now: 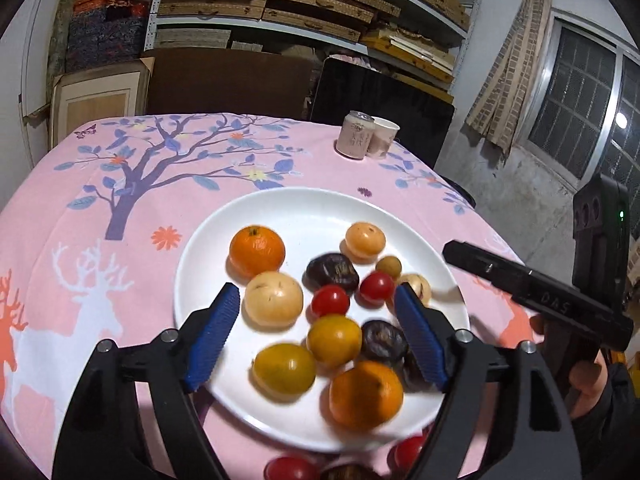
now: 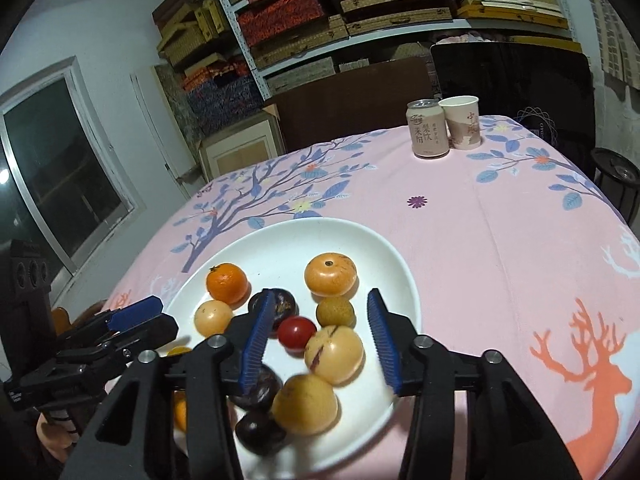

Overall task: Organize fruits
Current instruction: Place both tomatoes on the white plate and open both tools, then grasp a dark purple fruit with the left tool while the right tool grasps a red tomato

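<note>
The fruits sit heaped on a white plate (image 1: 224, 224) in the lower middle of both views, on a pink tablecloth (image 1: 80, 208) printed with trees and deer. A few red tomatoes (image 1: 290, 469) lie off the plate at the bottom edge of the left wrist view.

The left gripper (image 1: 316, 336) hovers over the near part of the plate, jaws wide and empty, with a yellow fruit (image 1: 334, 340) and a red tomato (image 1: 330, 300) in the gap, untouched. The right gripper (image 2: 320, 340) hangs over the plate's near right part, jaws partly apart, holding nothing; a pale round fruit (image 2: 334, 354) lies between them.

Judged step: selecting a fruit to pick. The next move calls for lowering onto one fruit and closing without nudging its neighbours.

Writing: the can (image 2: 426, 128) at upper right of the right wrist view bears Chinese characters, as does the paper cup (image 2: 462, 122) just beside it; neither is clearly legible.
</note>
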